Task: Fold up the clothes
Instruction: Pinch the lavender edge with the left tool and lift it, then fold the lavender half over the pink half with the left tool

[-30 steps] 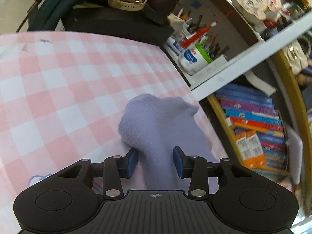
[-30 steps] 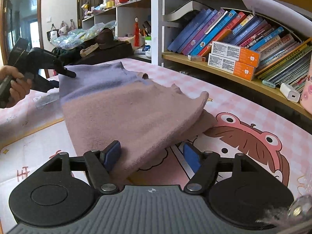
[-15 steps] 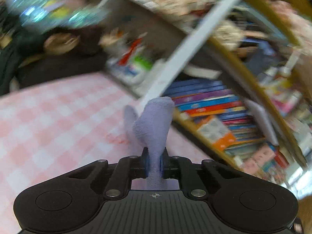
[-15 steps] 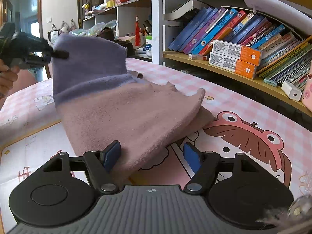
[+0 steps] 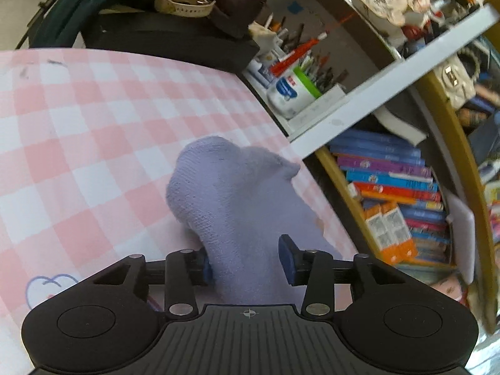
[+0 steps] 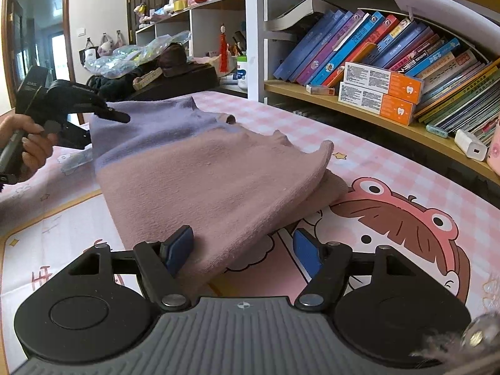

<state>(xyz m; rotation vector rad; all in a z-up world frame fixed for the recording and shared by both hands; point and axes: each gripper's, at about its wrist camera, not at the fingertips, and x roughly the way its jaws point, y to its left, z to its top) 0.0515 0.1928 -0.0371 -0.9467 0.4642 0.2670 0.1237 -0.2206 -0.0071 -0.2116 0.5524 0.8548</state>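
Left claw (image 5: 247, 264) opening around sweater (image 6: 200, 168); right claw (image 6: 242, 251) open, bookshelf (image 6: 359, 106) alongside.

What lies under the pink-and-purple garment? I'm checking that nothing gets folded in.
Only the tablecloth shows around the garment, its frog cartoon running beneath the hem. Whatever lies directly underneath is covered.

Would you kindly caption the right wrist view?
Open right gripper straddles the pink-and-lilac garment's near edge on the cartoon tablecloth.
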